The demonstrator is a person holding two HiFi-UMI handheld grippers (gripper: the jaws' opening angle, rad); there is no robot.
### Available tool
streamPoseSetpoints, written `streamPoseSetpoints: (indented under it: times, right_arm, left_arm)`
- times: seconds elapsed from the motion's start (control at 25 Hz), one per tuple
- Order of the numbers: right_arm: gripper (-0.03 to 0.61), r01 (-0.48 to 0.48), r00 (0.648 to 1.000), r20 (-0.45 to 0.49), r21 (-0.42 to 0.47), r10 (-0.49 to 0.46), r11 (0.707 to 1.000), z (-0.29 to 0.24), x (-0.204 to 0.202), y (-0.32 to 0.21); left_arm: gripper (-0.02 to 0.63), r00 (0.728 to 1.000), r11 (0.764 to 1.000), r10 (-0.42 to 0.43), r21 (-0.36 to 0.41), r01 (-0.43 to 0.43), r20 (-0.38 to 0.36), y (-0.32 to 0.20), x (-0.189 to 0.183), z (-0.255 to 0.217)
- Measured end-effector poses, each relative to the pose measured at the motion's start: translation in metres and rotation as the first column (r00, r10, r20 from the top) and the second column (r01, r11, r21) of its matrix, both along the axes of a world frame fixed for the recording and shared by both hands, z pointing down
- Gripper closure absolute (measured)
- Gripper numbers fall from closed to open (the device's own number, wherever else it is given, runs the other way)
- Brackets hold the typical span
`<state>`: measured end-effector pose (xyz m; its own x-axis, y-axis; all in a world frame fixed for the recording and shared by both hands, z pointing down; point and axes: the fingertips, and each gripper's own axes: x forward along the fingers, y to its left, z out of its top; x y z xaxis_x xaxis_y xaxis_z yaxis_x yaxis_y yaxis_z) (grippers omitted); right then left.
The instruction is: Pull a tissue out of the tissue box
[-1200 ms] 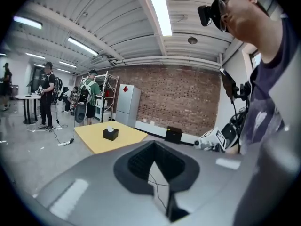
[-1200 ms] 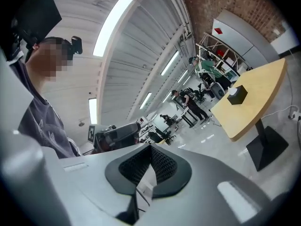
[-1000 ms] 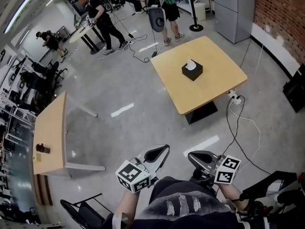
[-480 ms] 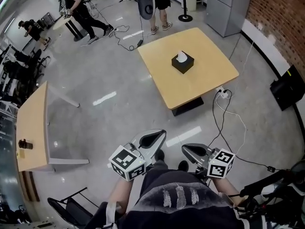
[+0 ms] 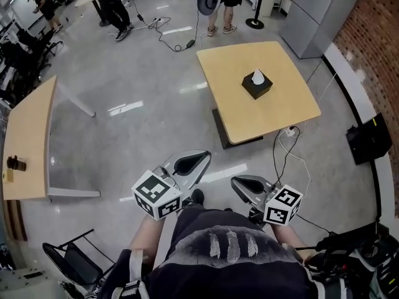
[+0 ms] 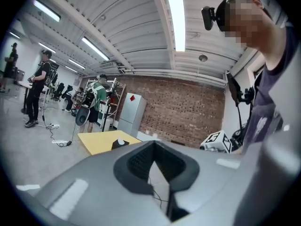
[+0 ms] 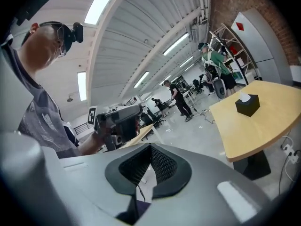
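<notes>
I counted one tissue box, one tissue standing out of it, and two hand-held grippers (the left hand-held gripper, the right hand-held gripper). Two tabletops showed plainly: the box's tabletop and the side tabletop. I saw one folding chair.

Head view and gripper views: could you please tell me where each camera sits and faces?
Head view: on the person's head, facing steeply down; table and tissue box ahead; torso, left gripper and right gripper show.
Left gripper view: on the left gripper, along its shut jaws towards the table; torso and the right gripper's cube show.
Right gripper view: on the right gripper, along its shut jaws, table off right; torso and left gripper show.
Shared: the tissue box, in all three.
</notes>
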<state>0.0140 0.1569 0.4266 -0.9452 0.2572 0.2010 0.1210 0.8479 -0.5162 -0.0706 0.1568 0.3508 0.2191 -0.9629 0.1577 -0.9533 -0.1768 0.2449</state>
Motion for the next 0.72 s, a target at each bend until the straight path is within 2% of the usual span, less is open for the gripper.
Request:
streamPoseSetpoints:
  times: [0.24, 0.44, 0.72]
  right_arm:
    - [0.58, 0.02, 0.999, -0.039, 0.061, -0.017, 0.998, -0.005, -0.04, 0.009]
    - [0.58, -0.025, 0.997, -0.075, 0.077, 0.031, 0.997, -0.002, -0.066, 0.022]
    - [0.58, -0.066, 0.989, -0.121, 0.179, 0.089, 0.982, -0.002, -0.079, 0.015]
  left_arm:
    - [0.612, 0.999, 0.999, -0.027, 0.026, 0.028, -0.037, 0.011, -0.046, -0.001]
    - [0.612, 0.997, 0.999, 0.011, 0.035, -0.008, -0.074, 0.026, -0.075, 0.007]
    - [0.612, 0.996, 0.997, 0.026, 0.074, -0.02, -0.083, 0.021, -0.099, 0.01]
